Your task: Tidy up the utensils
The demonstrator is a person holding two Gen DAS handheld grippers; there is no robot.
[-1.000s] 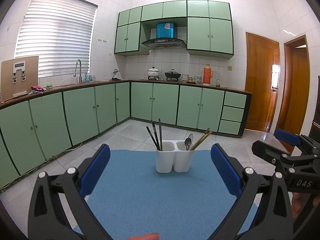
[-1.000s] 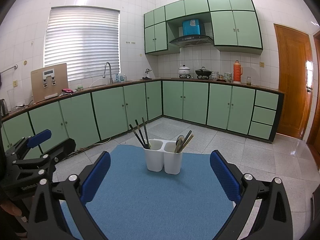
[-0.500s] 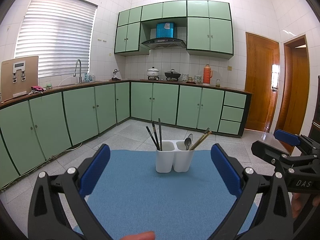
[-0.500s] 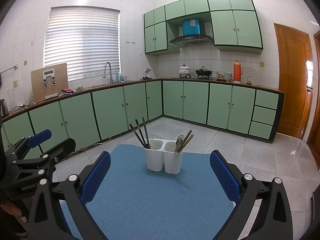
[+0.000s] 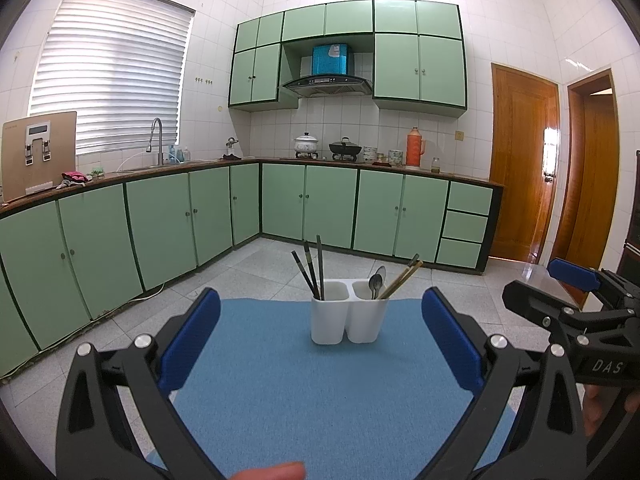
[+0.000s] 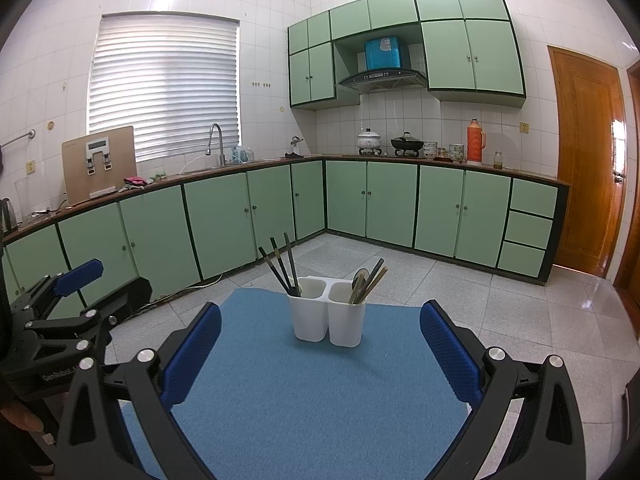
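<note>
Looking across the blue mat (image 5: 304, 384) that fills the lower half of both views, I see almost nothing changed over the last second: the mat covers the desk, bare apart from one thing, and neither view has shifted. My left jaws (image 5: 320, 340) stand wide and hold nothing; my right jaws (image 6: 320, 344) likewise gape wide and empty. Each tool shows at the edge of the other's view, the right at the right margin of the left view, the left at the lower left of the right view.

The white holder (image 5: 349, 312) stands upright just above frame centre, near the mat's far edge, well apart from both jaws. Its left cup carries dark chopsticks (image 5: 310, 268); its right cup has lighter chopsticks (image 5: 402, 278) and spoons (image 5: 376, 280).

With nothing loose on the mat and nothing moving, I judge the sorting is done, or not yet begun.
</note>
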